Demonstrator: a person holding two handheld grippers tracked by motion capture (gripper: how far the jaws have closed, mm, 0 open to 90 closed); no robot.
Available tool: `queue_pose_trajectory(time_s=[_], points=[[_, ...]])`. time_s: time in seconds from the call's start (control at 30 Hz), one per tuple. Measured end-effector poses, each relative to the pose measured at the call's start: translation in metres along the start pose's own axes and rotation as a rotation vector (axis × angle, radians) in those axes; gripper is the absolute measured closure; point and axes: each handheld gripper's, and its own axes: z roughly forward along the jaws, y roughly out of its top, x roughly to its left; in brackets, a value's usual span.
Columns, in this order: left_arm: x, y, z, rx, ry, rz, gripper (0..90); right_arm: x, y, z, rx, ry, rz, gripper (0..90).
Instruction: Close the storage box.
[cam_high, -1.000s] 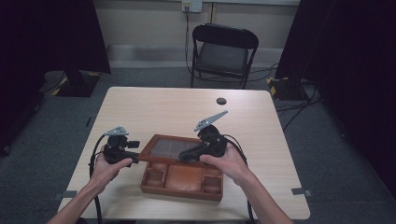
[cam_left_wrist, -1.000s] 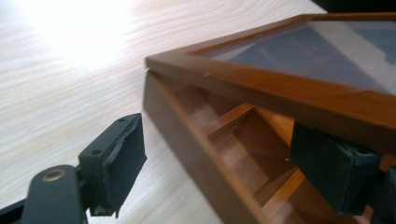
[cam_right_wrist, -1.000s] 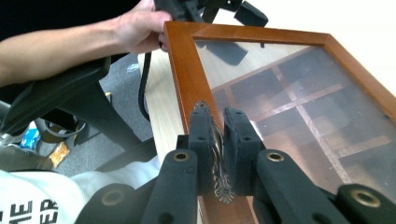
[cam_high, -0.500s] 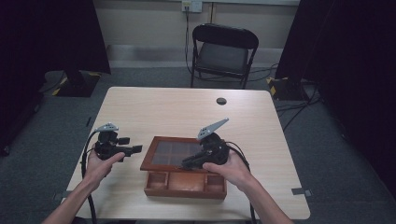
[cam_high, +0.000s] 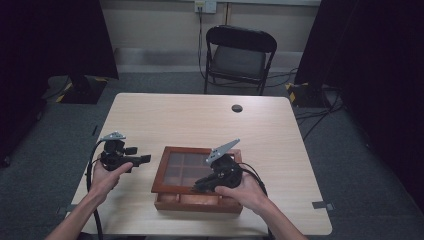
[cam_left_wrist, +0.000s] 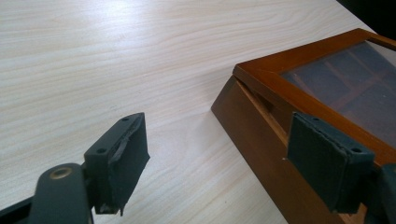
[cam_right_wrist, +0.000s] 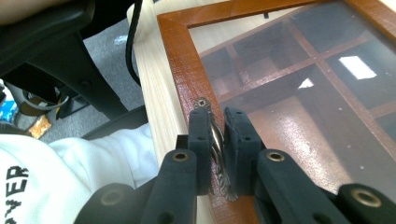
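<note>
You pinch the lid handle of the wooden box with your right gripper while your left gripper waits spread beside it.

Your left gripper (cam_high: 142, 159) sits on the left of the table (cam_high: 175, 115), jaws spread with nothing between them, pointing at the left side of the wooden box (cam_high: 195, 187) and not touching it; in the left gripper view the box corner lies just beyond the right pad. The box stands near the table's front edge, at its middle. Its glass-paned lid (cam_right_wrist: 299, 93) shows the compartments beneath. Your right gripper (cam_high: 200, 185) rests on the lid's front frame, jaws pressed onto the small metal handle (cam_right_wrist: 215, 140).
</note>
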Motion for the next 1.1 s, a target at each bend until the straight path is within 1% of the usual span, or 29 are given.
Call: queue_pose_trajectory(time_s=[0.07,0.13,0.23,0.3,0.37,0.4,0.6,0.77,0.87,0.9,0.93,1.0,1.03,1.07,1.1], points=[[0.0,0.0,0.0,0.0,0.0,-0.001,20.2,0.0,-0.002,0.002,-0.001,0.0,-0.004,82.1],[0.0,0.0,0.001,0.001,0.001,-0.001,20.2,-0.001,-0.005,0.006,0.012,0.008,0.005,82.2],[0.001,-0.001,0.002,0.007,-0.001,-0.001,20.2,-0.001,-0.008,0.011,0.031,0.013,0.005,82.3],[0.001,-0.001,0.002,0.008,0.0,-0.002,20.2,0.0,-0.009,0.015,0.052,-0.001,-0.009,82.3],[0.001,-0.001,0.002,0.014,0.006,-0.006,20.2,-0.002,-0.011,0.017,0.06,0.007,-0.005,82.4],[0.003,-0.002,0.002,0.02,0.007,-0.016,20.2,-0.003,-0.012,0.018,0.062,0.013,-0.001,82.4],[0.003,-0.003,0.003,0.028,0.008,-0.016,20.4,-0.004,-0.015,0.024,0.079,0.015,-0.003,82.5],[0.003,-0.003,0.003,0.033,0.006,-0.014,20.6,-0.005,-0.019,0.032,0.113,0.009,-0.005,82.5],[0.003,-0.003,0.004,0.035,0.007,-0.014,20.8,-0.005,-0.021,0.037,0.135,0.005,0.007,82.4],[0.003,-0.003,0.004,0.035,0.007,-0.014,20.8,-0.006,-0.022,0.038,0.136,0.005,0.026,82.4],[0.003,-0.003,0.004,0.036,0.007,-0.014,20.8,-0.007,-0.023,0.039,0.126,0.015,0.038,82.4],[0.003,-0.003,0.004,0.035,0.006,-0.016,20.9,-0.008,-0.023,0.039,0.126,0.018,0.041,82.2],[0.003,-0.003,0.005,0.038,0.008,-0.015,20.9,-0.009,-0.023,0.039,0.124,0.025,0.057,82.0],[0.003,-0.003,0.005,0.042,0.01,-0.012,20.9,-0.008,-0.024,0.038,0.125,0.026,0.063,80.8],[0.003,-0.003,0.005,0.042,0.011,-0.012,20.9,-0.01,-0.024,0.038,0.112,0.018,0.06,75.5]])
